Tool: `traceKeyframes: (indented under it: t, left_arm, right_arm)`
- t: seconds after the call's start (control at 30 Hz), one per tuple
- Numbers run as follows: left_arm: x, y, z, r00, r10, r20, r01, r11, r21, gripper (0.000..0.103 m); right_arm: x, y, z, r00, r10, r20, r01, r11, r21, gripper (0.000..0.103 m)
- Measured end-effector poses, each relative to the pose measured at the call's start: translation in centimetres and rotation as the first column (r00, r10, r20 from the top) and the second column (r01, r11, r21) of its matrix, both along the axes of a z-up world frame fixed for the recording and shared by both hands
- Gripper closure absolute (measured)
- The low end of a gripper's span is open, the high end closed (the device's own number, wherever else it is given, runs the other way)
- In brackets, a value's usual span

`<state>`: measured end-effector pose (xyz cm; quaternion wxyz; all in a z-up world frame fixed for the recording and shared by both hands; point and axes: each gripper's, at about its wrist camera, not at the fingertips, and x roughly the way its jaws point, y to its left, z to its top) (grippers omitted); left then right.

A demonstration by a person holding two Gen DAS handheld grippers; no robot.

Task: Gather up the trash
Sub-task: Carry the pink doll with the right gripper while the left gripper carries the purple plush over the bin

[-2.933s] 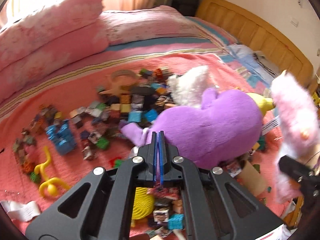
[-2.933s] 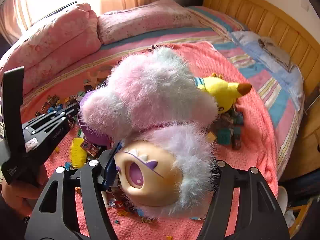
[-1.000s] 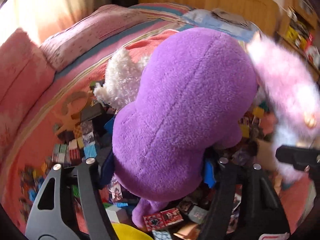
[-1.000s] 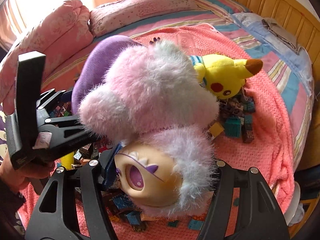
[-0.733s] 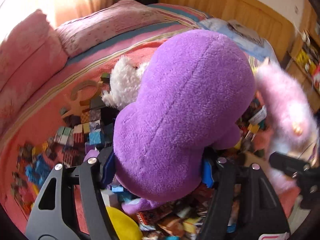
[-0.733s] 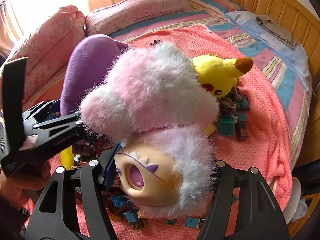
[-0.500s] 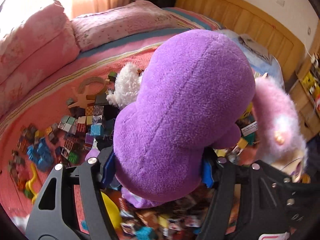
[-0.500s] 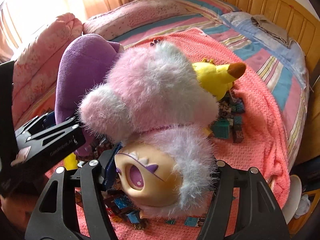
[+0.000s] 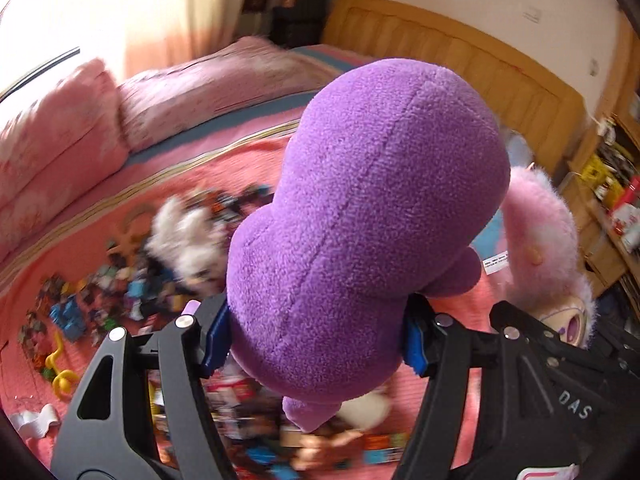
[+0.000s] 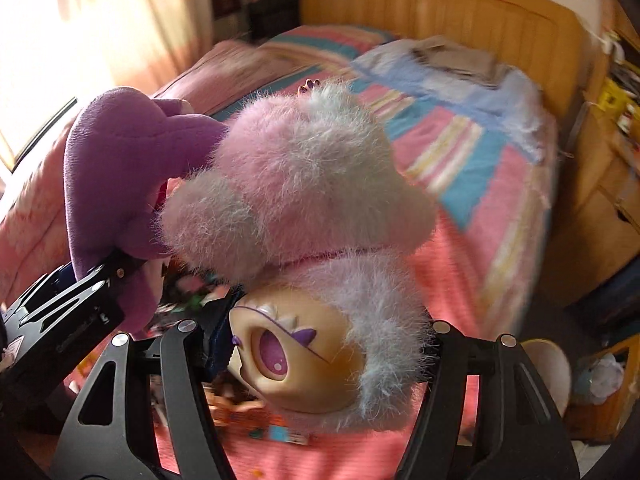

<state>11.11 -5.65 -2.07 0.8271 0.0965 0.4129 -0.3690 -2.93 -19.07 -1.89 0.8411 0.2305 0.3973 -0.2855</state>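
Observation:
A big purple plush toy (image 9: 360, 216) fills the left wrist view, lifted above the bed, with my left gripper (image 9: 316, 340) shut on its lower body between blue pads. In the right wrist view a fluffy pink doll (image 10: 304, 184) with a plastic face hangs upside down, and my right gripper (image 10: 320, 352) is shut on its head. The purple plush toy (image 10: 116, 168) and the left gripper's black body (image 10: 60, 320) show at the left there. The pink doll (image 9: 540, 240) appears at the right of the left wrist view.
Several small coloured blocks (image 9: 100, 292), a white fluffy toy (image 9: 188, 236), a yellow plastic piece (image 9: 60, 372) and a white paper scrap (image 9: 32, 428) lie on the pink blanket (image 9: 100, 216). Pink pillows (image 9: 52, 148), a wooden bed frame (image 10: 440, 12) and cluttered shelves (image 9: 616, 184) surround it.
My left gripper opened, closed on the purple plush toy and lifted it off the bed. Both grippers with their toys have swung right, toward the bed's end and the shelves.

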Motion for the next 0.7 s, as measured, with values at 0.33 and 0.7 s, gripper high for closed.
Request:
traceKeyframes:
  t: [0.33, 0.7]
  left_arm:
    - [-13.3, -12.4, 3.8, 0.953, -0.301, -0.024, 0.299, 0.952, -0.063, 0.040]
    - [-27.1, -19.6, 0.4, 0.827, -0.546, -0.136, 0.550, 0.835, -0.011, 0.039]
  right_arm:
    - [-16.1, -9.0, 2.4, 0.959, -0.282, -0.024, 0.280, 0.958, -0.060, 0.039]
    - [-32.4, -12.0, -2.6, 0.836, -0.513, -0.194, 0.516, 0.856, -0.036, 0.039]
